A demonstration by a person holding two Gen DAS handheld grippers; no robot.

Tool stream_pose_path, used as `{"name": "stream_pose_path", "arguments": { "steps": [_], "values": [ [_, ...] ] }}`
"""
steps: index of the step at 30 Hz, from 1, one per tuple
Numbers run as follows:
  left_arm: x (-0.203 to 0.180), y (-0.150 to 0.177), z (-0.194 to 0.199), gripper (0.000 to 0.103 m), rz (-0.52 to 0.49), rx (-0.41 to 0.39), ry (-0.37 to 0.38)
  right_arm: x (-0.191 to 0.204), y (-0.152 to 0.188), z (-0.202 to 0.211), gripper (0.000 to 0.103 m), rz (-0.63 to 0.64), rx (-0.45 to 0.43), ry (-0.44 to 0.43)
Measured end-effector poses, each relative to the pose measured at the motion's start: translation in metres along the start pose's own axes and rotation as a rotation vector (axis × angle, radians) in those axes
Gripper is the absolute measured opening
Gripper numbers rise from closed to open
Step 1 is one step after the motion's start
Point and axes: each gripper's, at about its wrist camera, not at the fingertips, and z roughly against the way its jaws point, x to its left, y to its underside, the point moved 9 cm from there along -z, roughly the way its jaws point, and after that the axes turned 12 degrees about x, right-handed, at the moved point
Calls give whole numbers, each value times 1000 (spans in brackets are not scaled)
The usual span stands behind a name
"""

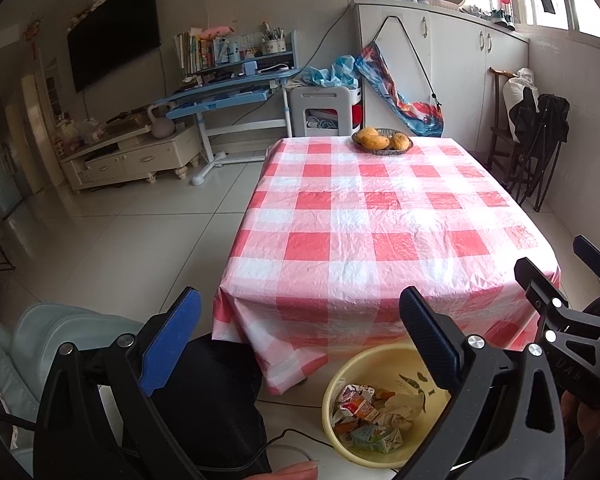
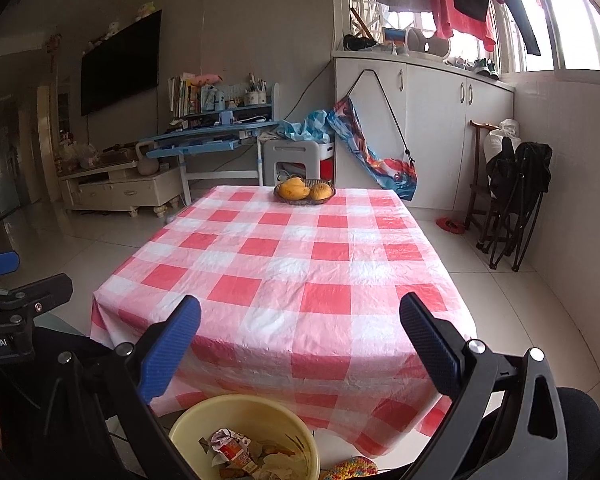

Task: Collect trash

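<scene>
I hold my left gripper (image 1: 300, 336) and right gripper (image 2: 300, 344) spread wide and empty above the yellow basin (image 1: 336, 384), where the crumpled trash (image 1: 374, 412) lies. The checked table (image 1: 380, 220) carries only a fruit bowl (image 1: 382, 142), so collecting looks finished.

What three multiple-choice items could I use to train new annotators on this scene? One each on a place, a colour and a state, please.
1. Where is the yellow basin?
A. On the table
B. On the floor at the table's near end
C. On the TV stand

2. What colours is the tablecloth?
A. Red and white checks
B. Plain blue
C. Green stripes

3. What state is the left gripper in?
A. Shut on a carton
B. Shut on nothing
C. Open, holding nothing

Answers:
1. B: the basin, with crumpled cartons inside, stands on the tiles below the cloth's hanging edge.
2. A: red and white squares cover the whole cloth.
3. C: its fingers stand wide apart with nothing between them; the right gripper is likewise open.
</scene>
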Motion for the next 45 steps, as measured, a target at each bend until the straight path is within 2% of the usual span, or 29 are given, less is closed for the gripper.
{"name": "stream_pose_path", "arguments": {
  "steps": [11,23,27,31,34,39,43,44,45],
  "values": [
    [0,-6,12,96,11,-46,20,-1,-1,2,95,-4,-12,1],
    [0,-7,15,96,27,-54,48,-1,-1,2,95,-6,-11,-1],
    [0,-7,14,96,39,-47,77,-1,-1,2,95,-4,-10,0],
    [2,-6,11,96,80,-37,171,0,0,1,95,2,-2,3],
    [8,-5,9,96,117,-42,211,1,1,0,95,4,3,7],
    [15,-8,13,96,97,-92,138,2,1,-1,95,4,8,12],
    [15,-7,4,96,82,-46,114,3,2,-3,95,8,13,18],
    [14,-6,2,94,80,-29,131,3,3,-3,95,10,13,19],
    [14,-6,1,88,80,-24,142,5,3,-3,95,13,13,20]
  ]
}}
